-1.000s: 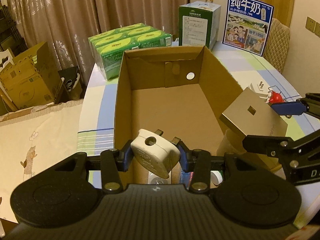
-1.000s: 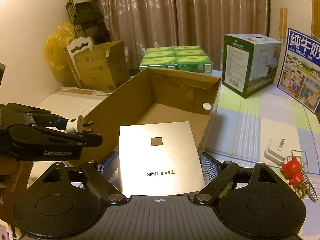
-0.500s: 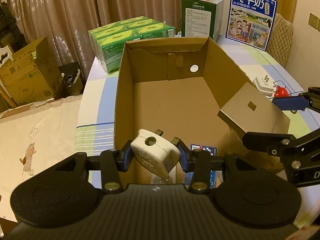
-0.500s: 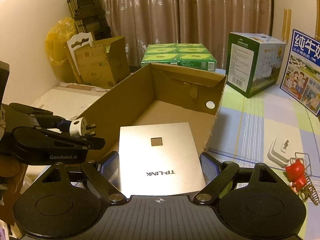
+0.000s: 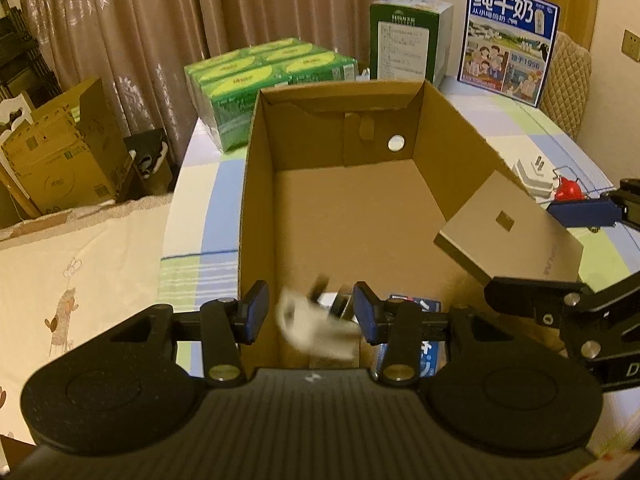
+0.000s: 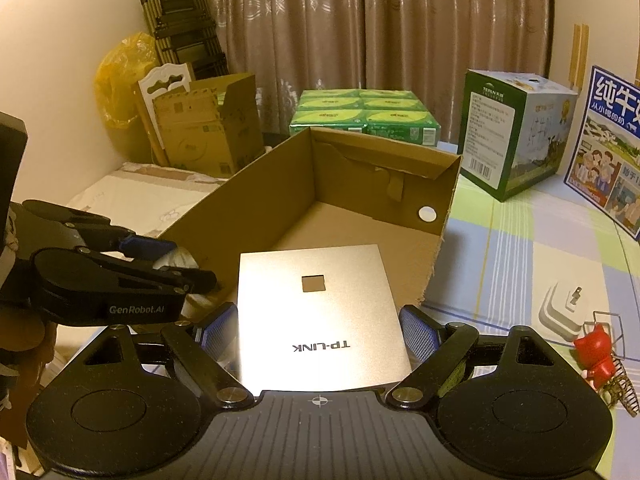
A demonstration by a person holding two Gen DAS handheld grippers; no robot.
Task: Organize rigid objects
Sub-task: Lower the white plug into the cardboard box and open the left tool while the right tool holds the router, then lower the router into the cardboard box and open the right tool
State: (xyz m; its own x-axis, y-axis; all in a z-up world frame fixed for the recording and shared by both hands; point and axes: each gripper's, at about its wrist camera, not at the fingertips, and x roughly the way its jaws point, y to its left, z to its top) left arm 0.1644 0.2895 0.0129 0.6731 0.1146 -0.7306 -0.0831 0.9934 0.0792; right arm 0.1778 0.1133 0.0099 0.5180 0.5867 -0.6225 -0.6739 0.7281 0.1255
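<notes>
Half a second before, the left gripper (image 5: 310, 312) had been squeezing the white plug (image 5: 316, 330) tight between its two blue pads. Now its jaws stood wider apart, and the left pad no longer touched the plug. The plug showed only as a white smear between the jaws, lower and more tipped over than before, just above the near end of the cardboard box (image 5: 256, 200). The smear was too fuzzy to tell if it still brushed the right pad. A blue packet (image 5: 416, 306) lay on the box floor at the near end, partly hidden behind the gripper. The right gripper (image 6: 318, 330) had not changed. It was still clamped on the flat silver box (image 6: 316, 308), one pad on each side, with the TP-LINK letters upside down toward the camera. The silver box hung tilted over the right side wall of the cardboard box, in the same spot as before. The cardboard box sat on the desk (image 6: 520, 248) with its top open, and the far part of its floor was bare. On the desk to the right, a second white plug (image 6: 560, 312) and a small red toy (image 6: 596, 356) lay just beside each other, where they had been before. The green packs (image 5: 256, 80) stood behind the cardboard box as before.
</notes>
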